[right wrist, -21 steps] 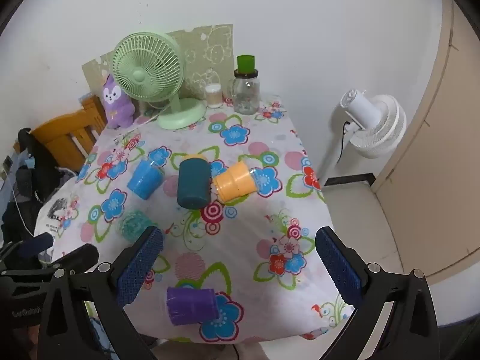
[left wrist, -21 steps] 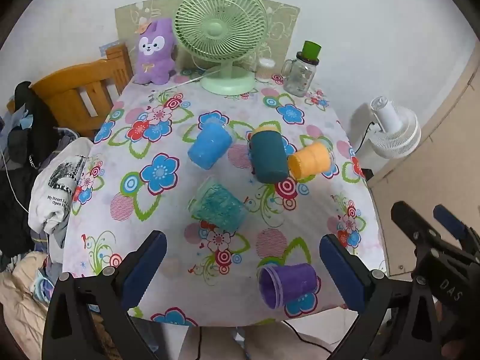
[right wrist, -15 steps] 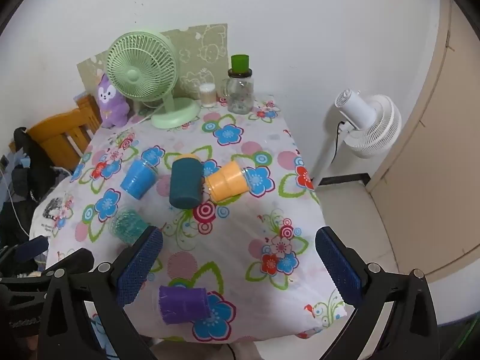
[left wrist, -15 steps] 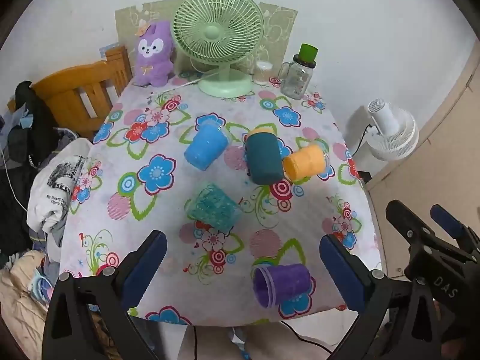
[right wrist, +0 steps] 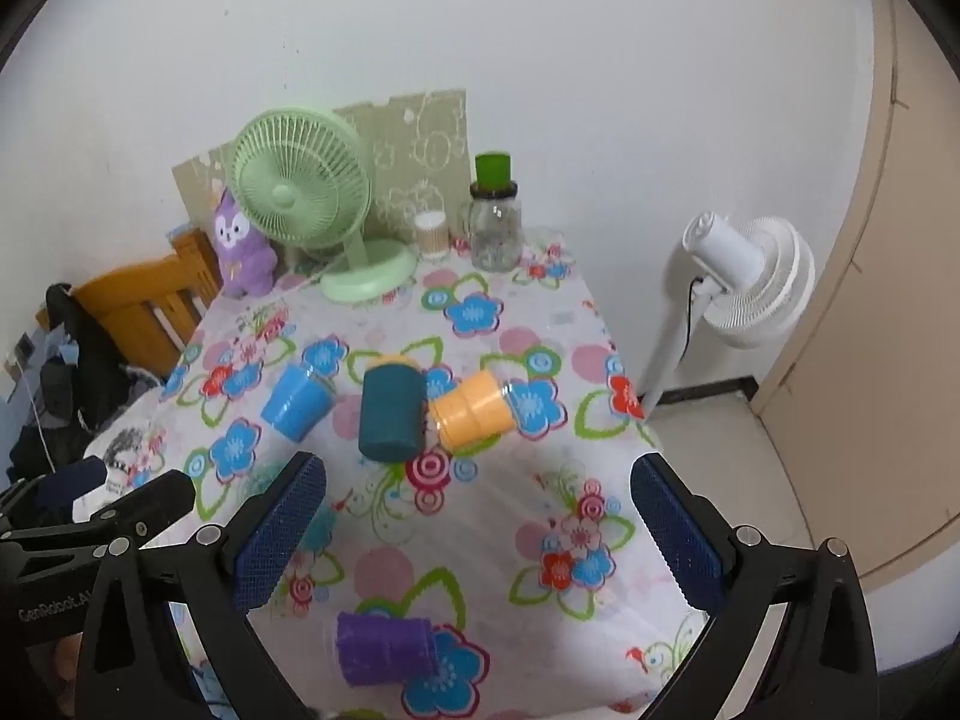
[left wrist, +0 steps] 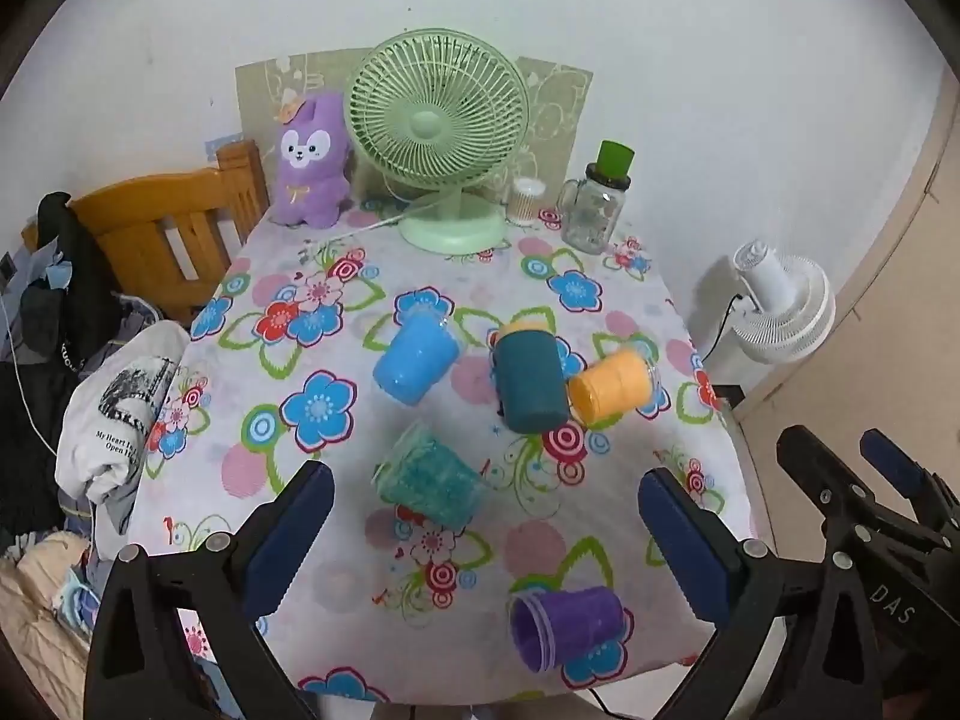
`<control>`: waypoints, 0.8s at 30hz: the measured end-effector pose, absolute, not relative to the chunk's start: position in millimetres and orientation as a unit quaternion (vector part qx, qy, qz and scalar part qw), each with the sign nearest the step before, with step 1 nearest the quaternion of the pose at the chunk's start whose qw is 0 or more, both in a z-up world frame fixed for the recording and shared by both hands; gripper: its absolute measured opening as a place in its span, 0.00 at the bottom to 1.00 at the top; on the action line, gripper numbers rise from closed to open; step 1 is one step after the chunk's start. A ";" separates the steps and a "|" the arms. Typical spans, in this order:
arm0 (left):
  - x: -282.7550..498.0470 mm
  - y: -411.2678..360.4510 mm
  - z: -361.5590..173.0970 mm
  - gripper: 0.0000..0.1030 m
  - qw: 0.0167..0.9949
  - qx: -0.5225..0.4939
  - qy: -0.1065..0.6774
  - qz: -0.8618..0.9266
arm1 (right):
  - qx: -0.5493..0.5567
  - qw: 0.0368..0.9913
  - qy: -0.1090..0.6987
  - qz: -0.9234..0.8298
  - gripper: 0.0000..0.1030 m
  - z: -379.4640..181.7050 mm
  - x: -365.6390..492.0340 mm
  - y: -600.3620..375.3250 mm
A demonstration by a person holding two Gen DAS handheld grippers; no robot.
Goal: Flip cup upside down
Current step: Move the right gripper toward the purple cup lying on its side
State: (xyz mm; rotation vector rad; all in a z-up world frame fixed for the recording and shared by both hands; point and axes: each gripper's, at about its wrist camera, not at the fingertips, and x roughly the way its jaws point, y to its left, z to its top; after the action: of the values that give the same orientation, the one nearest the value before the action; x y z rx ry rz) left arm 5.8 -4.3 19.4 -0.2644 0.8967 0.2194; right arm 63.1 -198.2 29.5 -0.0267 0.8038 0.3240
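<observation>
1. The purple cup [left wrist: 567, 627] lies on its side at the near edge of the table [left wrist: 336, 564], closest of all the cups to your tongs. Its long axis runs left-right across your view, mouth towards your left, base towards your right.
2. From the left tongs [left wrist: 480, 540] it sits below and a little right of the gap between the jaws; from the right tongs [right wrist: 477, 531] it sits below and left of the gap, nearer the left finger [right wrist: 279, 531]. Judged from both views, neither hand is clearly closer.
3. Both pairs of tongs are spread wide and grip nothing, well above the cloth.
4. Farther out lie the teal cup [left wrist: 432, 483], then the blue cup [left wrist: 417, 363], dark cup [left wrist: 531, 381] and orange cup [left wrist: 612, 387], all on their sides.
5. To stand the purple cup on its rim, you would likely pinch it across its width and swing the base up.
</observation>
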 end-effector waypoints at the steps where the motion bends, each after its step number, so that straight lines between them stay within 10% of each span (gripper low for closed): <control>1: 6.6 -4.3 19.5 0.99 0.888 -0.125 0.430 0.106 | -0.014 0.910 0.385 0.157 1.00 30.9 62.7 -196.9; 24: 15.9 5.3 10.2 0.99 0.889 -0.117 0.428 0.110 | -0.009 0.912 0.378 0.162 1.00 23.2 74.6 -187.9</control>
State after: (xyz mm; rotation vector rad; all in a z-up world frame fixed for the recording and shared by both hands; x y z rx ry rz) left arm 15.9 5.3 10.2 -0.2425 0.8892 0.2295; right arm 74.6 -187.9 23.2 -0.0176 0.7781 0.3336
